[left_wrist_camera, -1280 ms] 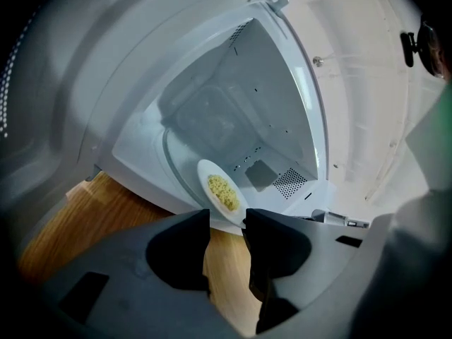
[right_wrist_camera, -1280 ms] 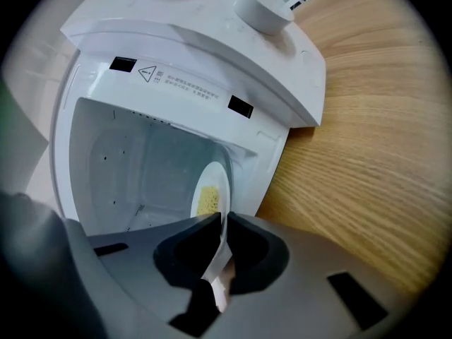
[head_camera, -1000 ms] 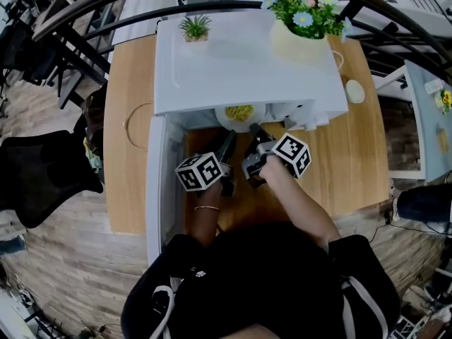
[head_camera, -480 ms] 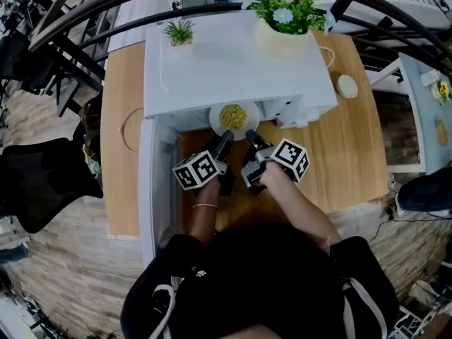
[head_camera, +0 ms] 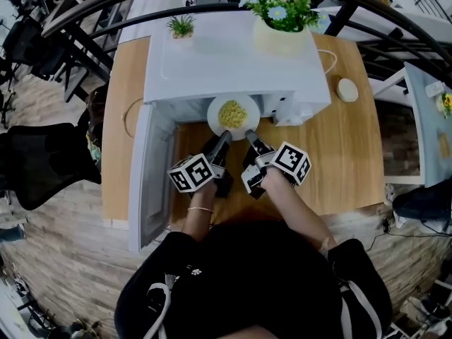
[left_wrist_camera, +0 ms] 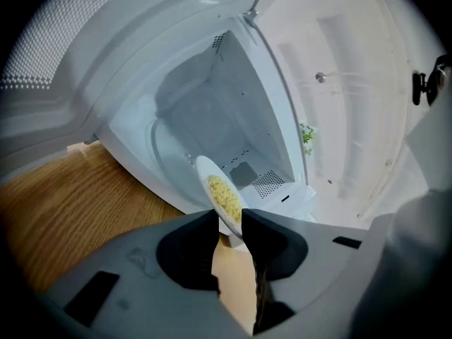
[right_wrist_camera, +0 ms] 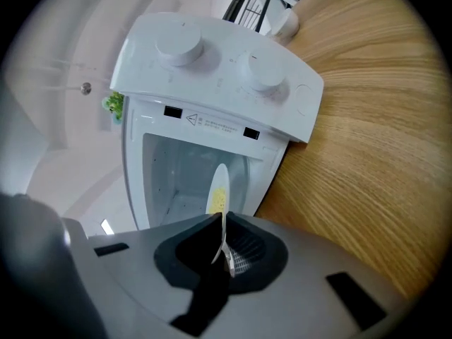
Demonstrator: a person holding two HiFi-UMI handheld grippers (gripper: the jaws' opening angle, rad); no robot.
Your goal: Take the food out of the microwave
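A white plate (head_camera: 233, 116) of yellow food sits half out of the open white microwave (head_camera: 233, 62), just above the wooden table (head_camera: 353, 154). Both grippers hold its near rim. My left gripper (head_camera: 224, 140) is shut on the plate's left near edge, my right gripper (head_camera: 249, 139) on its right near edge. In the left gripper view the plate (left_wrist_camera: 222, 198) tilts out from between the jaws of the left gripper (left_wrist_camera: 230, 226), with the empty microwave cavity (left_wrist_camera: 205, 111) behind. In the right gripper view the plate (right_wrist_camera: 219, 188) shows edge-on, pinched in the right gripper (right_wrist_camera: 222, 237).
The microwave door (head_camera: 145, 182) swings open to the left, beside my left arm. A flower pot (head_camera: 282, 21) and a small plant (head_camera: 181, 25) stand on the microwave's top. A round white object (head_camera: 346, 89) lies on the table at right. A black chair (head_camera: 42, 168) stands left of the table.
Both grippers have drawn back toward me with the plate, which now shows further out of the microwave opening. The door hangs wider to the left.
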